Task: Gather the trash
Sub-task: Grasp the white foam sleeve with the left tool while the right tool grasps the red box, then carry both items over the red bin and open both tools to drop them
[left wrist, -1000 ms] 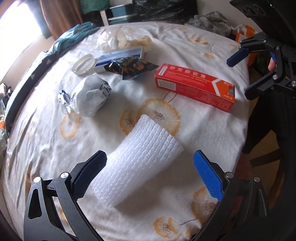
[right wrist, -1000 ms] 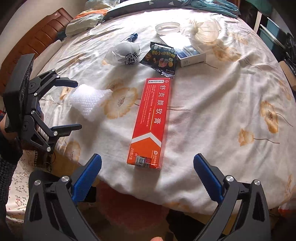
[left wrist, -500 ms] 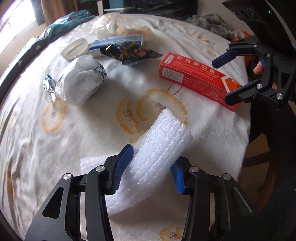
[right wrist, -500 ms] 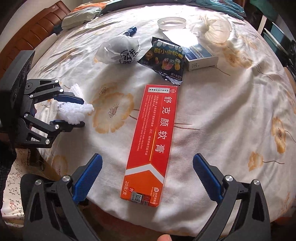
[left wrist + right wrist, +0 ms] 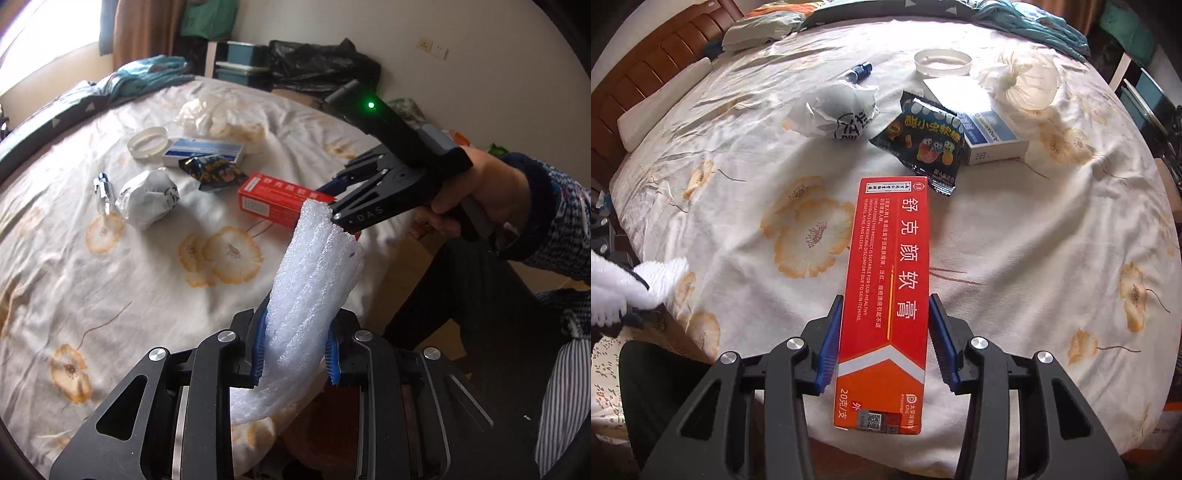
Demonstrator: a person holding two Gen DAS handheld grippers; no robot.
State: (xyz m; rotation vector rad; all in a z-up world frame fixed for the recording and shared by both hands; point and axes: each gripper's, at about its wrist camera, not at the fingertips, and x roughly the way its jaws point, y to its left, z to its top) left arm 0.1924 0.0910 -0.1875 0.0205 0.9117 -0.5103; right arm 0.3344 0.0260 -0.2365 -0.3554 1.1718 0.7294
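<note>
My left gripper point(image 5: 294, 347) is shut on a white foam sheet point(image 5: 314, 280) and holds it lifted off the bed, near the bed's edge. The sheet also shows at the left edge of the right wrist view point(image 5: 646, 280). My right gripper point(image 5: 884, 339) has its blue pads against both sides of a long red carton point(image 5: 886, 302) that lies on the flowered bedsheet point(image 5: 1052, 240). In the left wrist view the right gripper point(image 5: 332, 199) sits over that red carton point(image 5: 273, 203).
On the bed lie a crumpled white bag point(image 5: 838, 110), a dark candy wrapper point(image 5: 923, 140), a blue-white box point(image 5: 990, 136), a white lid point(image 5: 942, 61), a tied plastic bag point(image 5: 1027, 81) and a small vial point(image 5: 858, 70). A black bag point(image 5: 325, 70) stands by the wall.
My left gripper closed on the foam sheet and lifted it off the bed. My right gripper moved forward over the red carton and closed onto its sides.
</note>
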